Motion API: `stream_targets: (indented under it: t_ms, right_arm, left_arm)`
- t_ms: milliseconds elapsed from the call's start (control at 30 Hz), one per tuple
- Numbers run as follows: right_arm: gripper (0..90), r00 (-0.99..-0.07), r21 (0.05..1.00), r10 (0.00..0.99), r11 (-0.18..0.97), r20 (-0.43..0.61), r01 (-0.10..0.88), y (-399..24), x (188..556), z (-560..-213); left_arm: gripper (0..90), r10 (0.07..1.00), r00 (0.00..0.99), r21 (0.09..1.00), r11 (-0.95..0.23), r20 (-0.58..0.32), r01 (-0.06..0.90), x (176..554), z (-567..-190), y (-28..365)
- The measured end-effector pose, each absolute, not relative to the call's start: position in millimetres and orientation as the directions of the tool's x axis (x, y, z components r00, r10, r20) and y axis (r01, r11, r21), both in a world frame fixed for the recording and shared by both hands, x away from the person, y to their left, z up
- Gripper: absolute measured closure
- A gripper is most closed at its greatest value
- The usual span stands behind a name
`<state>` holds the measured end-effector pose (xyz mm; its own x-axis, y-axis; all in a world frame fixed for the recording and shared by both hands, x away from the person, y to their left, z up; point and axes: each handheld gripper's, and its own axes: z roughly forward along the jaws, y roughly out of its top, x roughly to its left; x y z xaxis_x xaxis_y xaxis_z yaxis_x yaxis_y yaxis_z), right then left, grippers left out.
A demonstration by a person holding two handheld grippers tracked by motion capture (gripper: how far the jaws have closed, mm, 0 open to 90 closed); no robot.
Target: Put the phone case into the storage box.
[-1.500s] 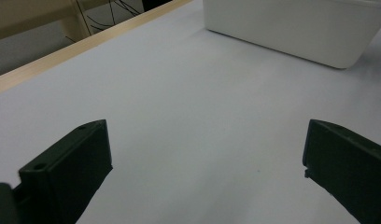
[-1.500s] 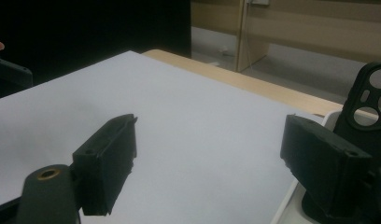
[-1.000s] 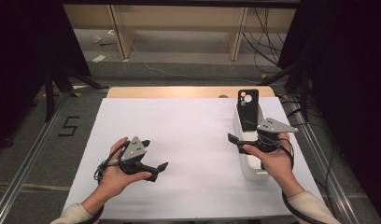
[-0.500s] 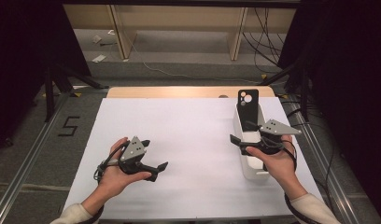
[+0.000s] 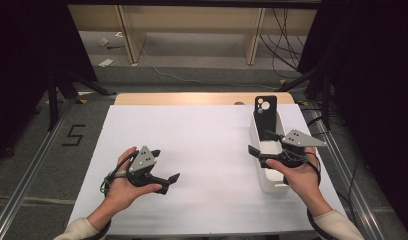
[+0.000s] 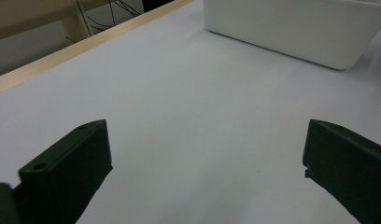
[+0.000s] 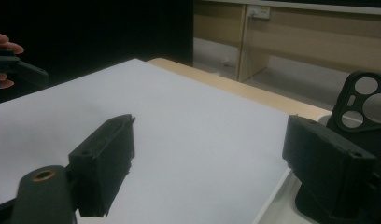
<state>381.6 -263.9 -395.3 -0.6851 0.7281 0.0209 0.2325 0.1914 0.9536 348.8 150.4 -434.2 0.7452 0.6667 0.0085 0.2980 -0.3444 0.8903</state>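
**K:** Dark lab, white-topped counter [image 5: 202, 150] with a wood strip along the far edge. High view: left tongs [image 5: 164, 181] low over bare sheet, near-left, holding nothing. Right tongs [image 5: 264, 142] hover at the white bin [image 5: 272, 185], right side. Black phone case [image 5: 265, 112] stands upright in the bin's far end, leaning on the wall, camera cutouts up. My guess: stood up so jaws can pinch it from the edge.

**R:** Left gripper view?

**K:** Jaws wide, empty sheet between them. White bin [image 6: 296, 28] seen from outside, across the counter, well apart; contents hidden from there.

**R:** Right gripper view?

**K:** Jaws wide, nothing gripped. Phone case [image 7: 363, 105] sits just behind the right-hand jaw, partly hidden by it, not between the jaws. Cutouts far clearer here than from above. Far left, the other hand [image 7: 4, 51] and its tool.
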Motion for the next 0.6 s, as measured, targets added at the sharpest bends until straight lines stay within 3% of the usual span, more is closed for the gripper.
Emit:
stream_targets:
  t_ms: [600]
  right_arm:
    - [16.1, -0.706, 0.958, 0.708, 0.195, 0.011, 0.211, -262.1, 374.4, -396.1]
  left_arm:
    - [0.1, 0.675, 0.738, 0.892, -0.34, 0.012, 0.296, 347.7, -432.9, 152.3]
